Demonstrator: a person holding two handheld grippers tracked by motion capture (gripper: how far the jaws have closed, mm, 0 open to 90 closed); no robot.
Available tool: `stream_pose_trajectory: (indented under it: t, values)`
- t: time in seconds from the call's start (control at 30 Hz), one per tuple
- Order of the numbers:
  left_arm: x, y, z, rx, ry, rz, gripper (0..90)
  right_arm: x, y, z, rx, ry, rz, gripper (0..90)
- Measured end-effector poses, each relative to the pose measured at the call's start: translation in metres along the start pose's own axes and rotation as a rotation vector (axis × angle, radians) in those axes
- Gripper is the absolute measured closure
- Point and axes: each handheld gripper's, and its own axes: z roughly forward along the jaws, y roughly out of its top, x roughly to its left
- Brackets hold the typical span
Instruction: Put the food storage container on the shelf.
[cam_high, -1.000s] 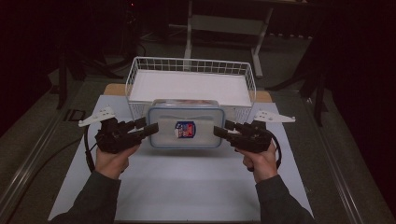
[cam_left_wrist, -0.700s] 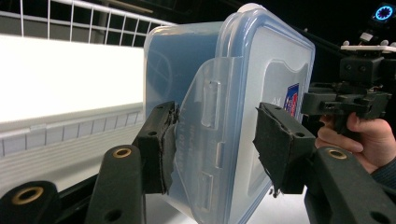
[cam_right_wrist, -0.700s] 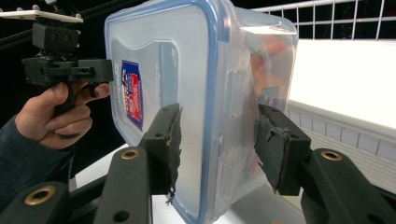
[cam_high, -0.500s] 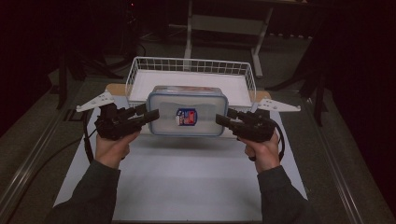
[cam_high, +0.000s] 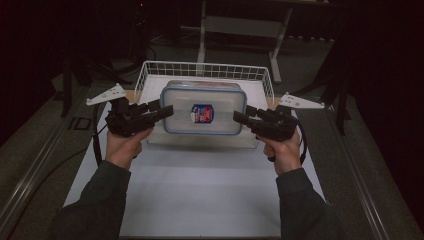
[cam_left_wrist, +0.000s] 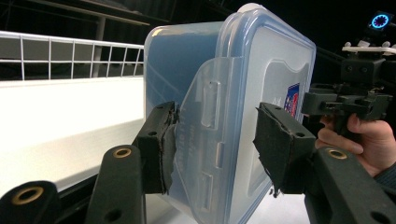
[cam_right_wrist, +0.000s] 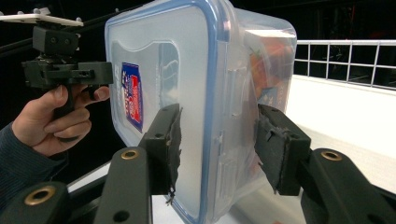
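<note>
Clear plastic, blue-rimmed and lidded, the container (cam_high: 203, 108) hung off the table between our two grippers, over the near edge of the white wire basket (cam_high: 150, 70). We had our left gripper (cam_high: 162, 111) clamped on its left end, jaws half apart across lid and base. Our right gripper (cam_high: 241, 117) gripped the right end likewise.

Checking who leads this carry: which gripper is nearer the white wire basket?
Neither clearly. The left gripper clamps the clear blue-rimmed plastic lidded box by the white wire basket's left front corner, the right gripper by its right front corner.
</note>
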Motion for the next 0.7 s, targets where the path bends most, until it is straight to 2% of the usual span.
stream_pose_trajectory:
  t: [0.3, 0.7]
  values:
    - [0.004, 0.012, 0.007, -0.022, 0.004, 0.013, 49.2, -0.008, 0.008, 0.003, -0.029, 0.003, 0.005, 51.8]
    - [0.021, 0.020, 0.020, -0.034, -0.004, -0.014, 49.2, -0.021, 0.020, 0.013, -0.035, -0.016, 0.013, 51.7]
